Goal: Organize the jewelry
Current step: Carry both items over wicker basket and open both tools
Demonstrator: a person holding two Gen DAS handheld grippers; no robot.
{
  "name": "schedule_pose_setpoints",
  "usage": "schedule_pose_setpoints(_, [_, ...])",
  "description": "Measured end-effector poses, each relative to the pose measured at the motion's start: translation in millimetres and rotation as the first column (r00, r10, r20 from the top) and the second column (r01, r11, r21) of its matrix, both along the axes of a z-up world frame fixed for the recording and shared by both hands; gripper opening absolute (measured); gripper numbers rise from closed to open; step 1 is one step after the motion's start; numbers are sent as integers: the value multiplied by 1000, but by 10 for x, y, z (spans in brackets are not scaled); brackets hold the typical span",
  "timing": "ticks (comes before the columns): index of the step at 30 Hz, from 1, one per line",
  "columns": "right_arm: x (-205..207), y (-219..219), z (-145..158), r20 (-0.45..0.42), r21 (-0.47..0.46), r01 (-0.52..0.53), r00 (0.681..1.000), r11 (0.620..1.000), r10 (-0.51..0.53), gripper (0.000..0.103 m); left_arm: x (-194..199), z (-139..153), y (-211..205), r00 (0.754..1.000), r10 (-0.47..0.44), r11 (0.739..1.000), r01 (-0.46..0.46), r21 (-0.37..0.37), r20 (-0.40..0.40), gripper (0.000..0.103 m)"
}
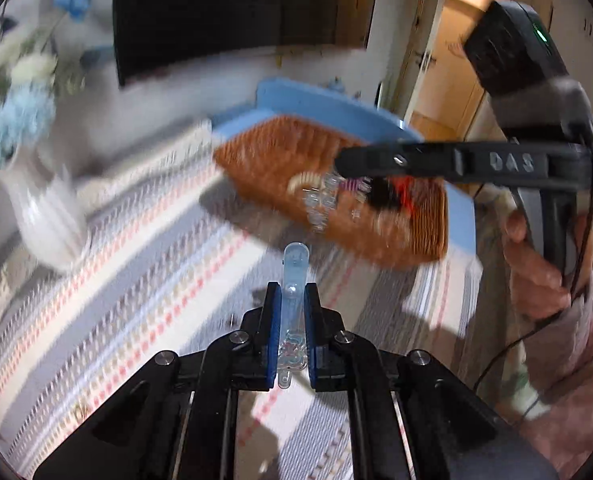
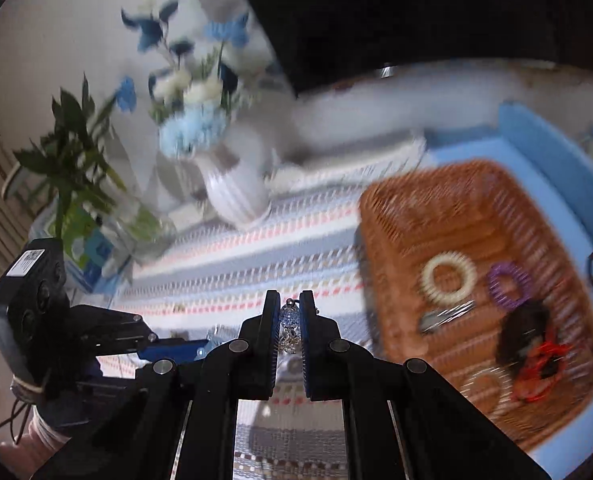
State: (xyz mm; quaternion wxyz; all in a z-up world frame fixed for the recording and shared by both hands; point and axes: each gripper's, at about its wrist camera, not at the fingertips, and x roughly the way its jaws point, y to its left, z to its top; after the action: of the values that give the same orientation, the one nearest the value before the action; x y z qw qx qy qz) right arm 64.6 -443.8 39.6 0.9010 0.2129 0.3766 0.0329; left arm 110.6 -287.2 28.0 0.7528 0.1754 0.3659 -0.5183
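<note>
Closest to us, the left gripper [image 1: 289, 292] squeezes a clear tube [image 1: 292, 280] with little rings inside. Right gripper [image 2: 289, 312] pinches a shiny bead bracelet [image 2: 289, 326]. Some hair ties already sit in the brown basket [image 2: 392, 216]; these two things still need a home.

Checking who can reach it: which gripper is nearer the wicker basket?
Right. The right gripper extends over the wicker basket; the left gripper is short of it, above the striped cloth.
</note>
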Motion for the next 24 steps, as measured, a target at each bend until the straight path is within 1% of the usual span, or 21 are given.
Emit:
schedule_pose_setpoints(1, [-43,-76,80,16,-13,19,1000,1000,-19,9,9,46,-52,1000,1,1000,-1,-14,1,9])
schedule_pose_setpoints(4, [-139,-308,245,48,-39,73,996,997,-72,9,92,163,-409,1000,6,998,-7,-60,-16,10])
schedule_pose_setpoints(7, [-212,-589,351,67,-85,145,988,986,-139,9,196,215,-728,999,-4,996,0,-88,-47,9])
schedule_pose_setpoints(10, [-241,-887,380,74,-111,204,978,973,-196,9,248,202,-1006,997,-31,996,25,-88,-75,9])
schedule_pose_setpoints(13, [-180,-1148,277,49,-126,247,969,961,-243,9,254,78,-1343,993,-69,996,64,-58,-96,9])
schedule_pose_setpoints(16, [-51,-1372,97,6,-108,263,965,959,-264,9,231,-69,-1581,989,-88,996,84,-37,-122,9])
schedule_pose_setpoints(22, [113,-1540,-162,-44,-104,266,961,958,-272,9,245,-259,-1781,984,-92,996,90,-19,-152,9])
schedule_pose_setpoints(23, [130,-1529,-178,-47,-108,266,961,958,-272,9,231,-261,-1784,985,-91,996,89,-21,-147,9])
schedule_pose_setpoints(24, [154,-1529,-202,-50,-115,263,961,958,-270,10,201,-250,-1774,988,-91,996,88,-27,-124,10])
